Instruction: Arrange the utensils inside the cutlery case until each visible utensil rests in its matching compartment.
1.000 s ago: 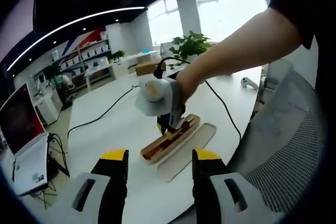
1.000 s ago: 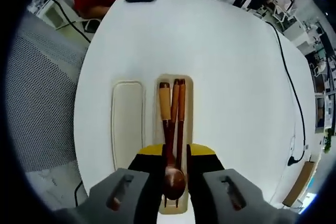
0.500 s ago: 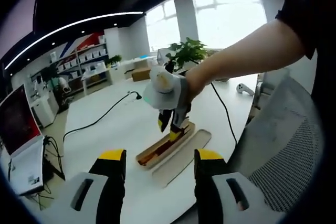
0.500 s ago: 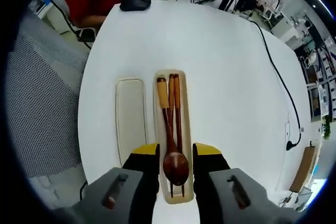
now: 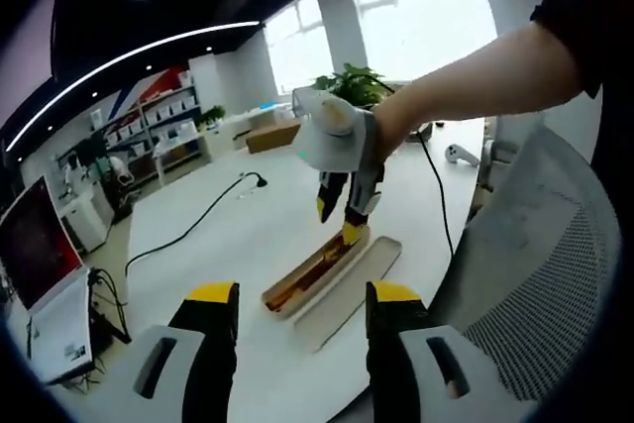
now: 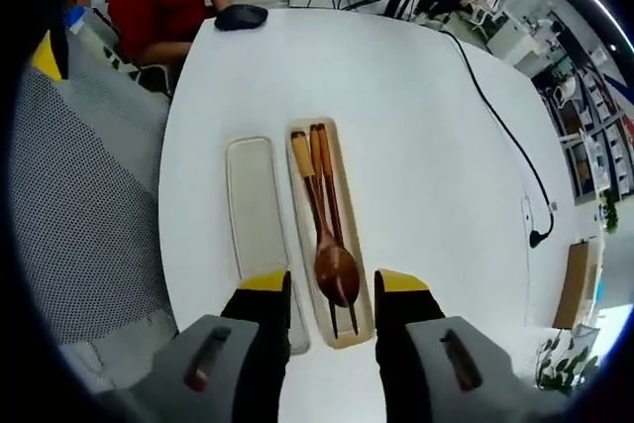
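Right gripper (image 6: 330, 289) hangs above the near end of the cutlery case (image 6: 342, 329), its yellow-tipped jaws spread wide with nothing between them. Inside the case a wooden spoon (image 6: 334, 266) lies lengthwise with its bowl at the near end, beside a pair of dark chopsticks (image 6: 328, 195) that share the same tray. Just left of the case lies its pale lid (image 6: 256, 220), flat on the white table (image 6: 426, 146). Farther off, a black mouse (image 6: 241, 16) sits at the table's far edge. Left gripper (image 5: 302, 299) is held back from the table, jaws parted and empty.
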Available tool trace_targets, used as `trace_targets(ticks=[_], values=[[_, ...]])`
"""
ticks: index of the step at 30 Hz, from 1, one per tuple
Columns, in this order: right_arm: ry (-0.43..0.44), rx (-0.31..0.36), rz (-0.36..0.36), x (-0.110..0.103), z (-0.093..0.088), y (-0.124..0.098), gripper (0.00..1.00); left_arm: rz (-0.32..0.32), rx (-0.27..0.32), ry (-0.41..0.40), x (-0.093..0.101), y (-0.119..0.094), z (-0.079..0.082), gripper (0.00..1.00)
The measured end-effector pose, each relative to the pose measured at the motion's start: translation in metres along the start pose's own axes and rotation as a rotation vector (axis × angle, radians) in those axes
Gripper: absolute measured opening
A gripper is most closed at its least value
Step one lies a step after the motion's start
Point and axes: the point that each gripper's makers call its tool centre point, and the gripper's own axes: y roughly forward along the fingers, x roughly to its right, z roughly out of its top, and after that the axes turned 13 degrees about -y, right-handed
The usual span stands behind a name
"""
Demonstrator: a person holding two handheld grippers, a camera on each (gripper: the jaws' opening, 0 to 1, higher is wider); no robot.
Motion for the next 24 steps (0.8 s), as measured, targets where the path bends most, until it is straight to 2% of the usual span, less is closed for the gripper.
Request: trace_targets(ticks=[9, 13, 22, 24], values=[[0.044, -0.01, -0.022, -0.018, -0.031, -0.02, 0.33, -0.009, 0.011, -0.002, 0.003, 0.0, 0.002, 0.53], [0.072, -0.009, -0.015, -0.024, -0.044, -0.026, 0.33, -0.028, 0.018, -0.031, 0.007, 0.0, 0.003, 0.53], [0.133, 0.002, -0.018, -0.042, -0.066, -0.033, 0.33, -0.029, 0.007, -0.027, 0.007, 0.001, 0.001, 0.53], [0.152, 0.01, -0.012, -0.047, -0.068, -0.034, 0.31, -0.032, 0.008, -0.034, 0.007, 0.0, 0.001, 0.53]])
